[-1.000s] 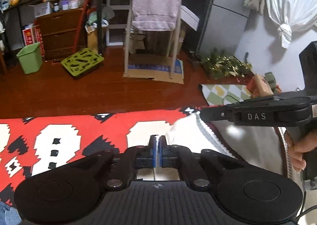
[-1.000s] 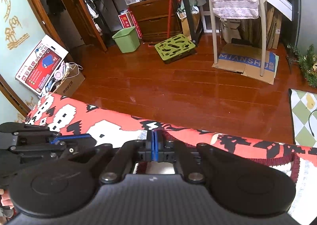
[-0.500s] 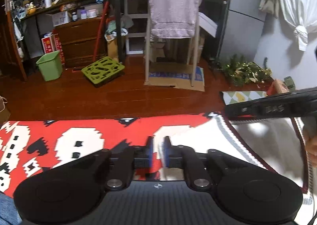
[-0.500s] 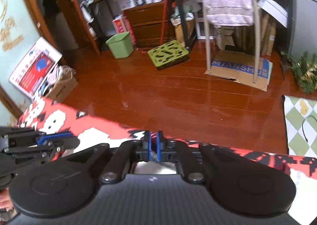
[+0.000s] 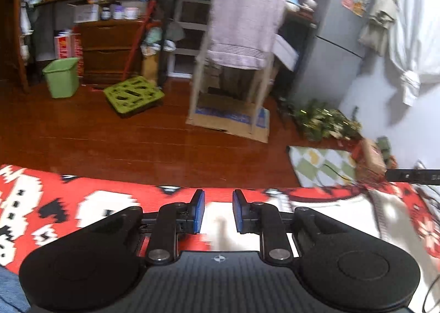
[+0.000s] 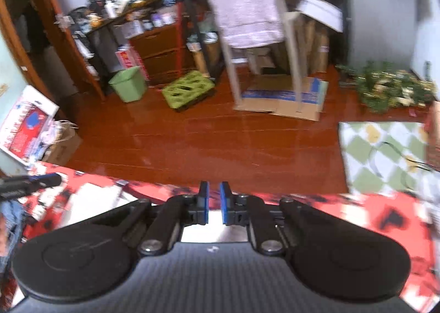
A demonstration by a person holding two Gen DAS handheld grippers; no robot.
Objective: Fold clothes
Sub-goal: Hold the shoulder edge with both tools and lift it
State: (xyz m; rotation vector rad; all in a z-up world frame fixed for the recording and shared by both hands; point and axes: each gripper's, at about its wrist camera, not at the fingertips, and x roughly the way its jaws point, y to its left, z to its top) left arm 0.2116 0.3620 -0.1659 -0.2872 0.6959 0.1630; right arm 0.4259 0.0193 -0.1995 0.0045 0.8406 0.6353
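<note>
A white garment with a grey striped edge lies on a red, white and black patterned blanket. My left gripper hovers low over it, open, with nothing between its blue pads. The tip of my right gripper shows at the far right of this view. In the right wrist view my right gripper is open by a narrow gap over the blanket, with white cloth showing under its fingers. The left gripper pokes in at the left. Both views are motion-blurred.
Beyond the blanket's far edge is dark wooden floor. On it stand a chair with a pink towel, a green bin, a green crate, flattened cardboard and a checkered mat. Cluttered shelves line the back wall.
Both grippers were shut one second ago and have opened, the left wider than the right. Both have swung sideways, so the white garment now sits further right in the left wrist view.
</note>
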